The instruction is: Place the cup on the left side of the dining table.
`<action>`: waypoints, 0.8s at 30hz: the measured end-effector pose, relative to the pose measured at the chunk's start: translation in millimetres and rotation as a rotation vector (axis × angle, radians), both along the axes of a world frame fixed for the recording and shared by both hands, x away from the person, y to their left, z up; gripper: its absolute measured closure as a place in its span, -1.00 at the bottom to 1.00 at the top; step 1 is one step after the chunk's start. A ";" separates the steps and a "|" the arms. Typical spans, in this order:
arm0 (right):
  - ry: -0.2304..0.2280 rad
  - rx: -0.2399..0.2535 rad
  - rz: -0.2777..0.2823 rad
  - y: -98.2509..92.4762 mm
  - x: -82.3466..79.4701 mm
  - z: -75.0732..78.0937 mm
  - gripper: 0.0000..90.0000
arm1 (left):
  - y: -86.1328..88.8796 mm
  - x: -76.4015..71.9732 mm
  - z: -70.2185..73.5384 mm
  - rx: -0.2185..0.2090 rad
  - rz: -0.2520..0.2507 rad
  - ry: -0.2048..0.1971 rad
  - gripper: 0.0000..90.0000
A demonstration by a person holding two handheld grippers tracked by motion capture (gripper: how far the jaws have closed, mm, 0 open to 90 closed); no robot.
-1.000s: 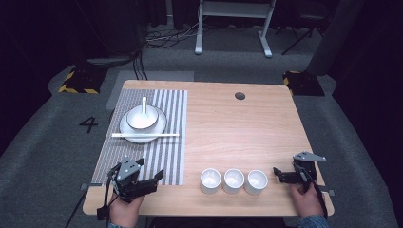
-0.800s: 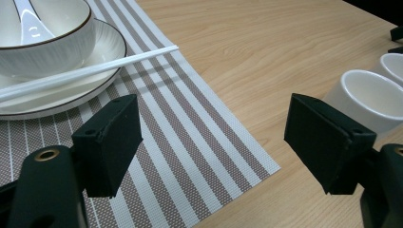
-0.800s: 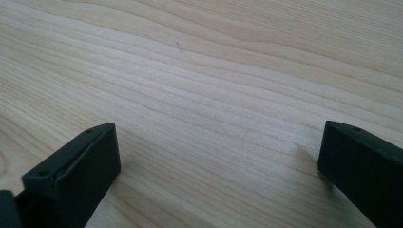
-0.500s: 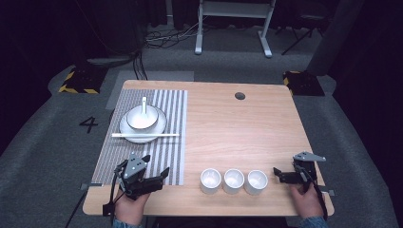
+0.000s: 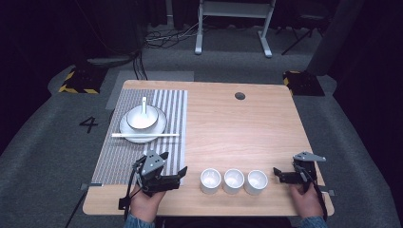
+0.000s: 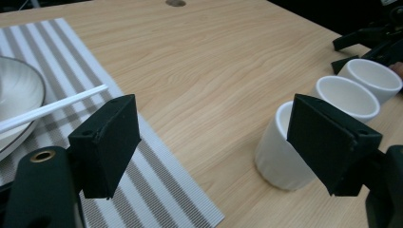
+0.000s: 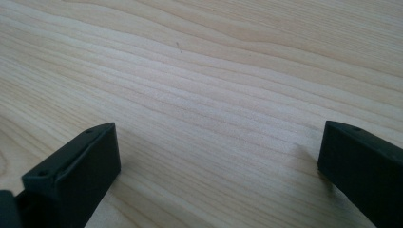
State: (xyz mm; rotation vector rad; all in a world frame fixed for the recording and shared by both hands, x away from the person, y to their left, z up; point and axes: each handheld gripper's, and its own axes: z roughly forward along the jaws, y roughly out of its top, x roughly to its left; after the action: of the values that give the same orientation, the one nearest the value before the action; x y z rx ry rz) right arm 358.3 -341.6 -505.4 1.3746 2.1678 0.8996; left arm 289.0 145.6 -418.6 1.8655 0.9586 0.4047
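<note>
The high view looks forward and down over the whole table (image 5: 237, 123) from its near edge. The left gripper view sits low and close, facing the far right corner, sharing the three cups (image 6: 285, 152) with it. The right gripper view looks steeply at bare wood.

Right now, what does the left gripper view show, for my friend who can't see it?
The left tool, jaws wide open, points at the nearest of three small white ceramic cups in a row on the light wooden table. At left, white chopsticks rest across a white plate on a grey striped placemat.
</note>
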 end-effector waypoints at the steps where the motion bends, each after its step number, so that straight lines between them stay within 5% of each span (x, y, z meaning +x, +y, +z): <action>1: 0.000 0.000 0.000 0.0 0.0 0.0 -1.00 | -3.3 0.7 0.8 -0.003 -0.007 -0.002 -0.60; 17: 0.000 0.000 0.000 0.0 0.0 0.0 -0.99 | -57.5 6.8 14.1 0.022 -0.119 -0.016 -0.59; 24: 0.001 0.000 -0.002 -0.3 -0.6 0.1 -1.00 | -72.5 6.6 17.4 -0.045 -0.137 0.002 -0.61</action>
State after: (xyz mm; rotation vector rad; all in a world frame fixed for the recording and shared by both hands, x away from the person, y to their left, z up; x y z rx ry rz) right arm 357.7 -341.9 -505.3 1.3771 2.1672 0.8980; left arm 295.6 73.2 -401.2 1.8783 0.8287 0.2970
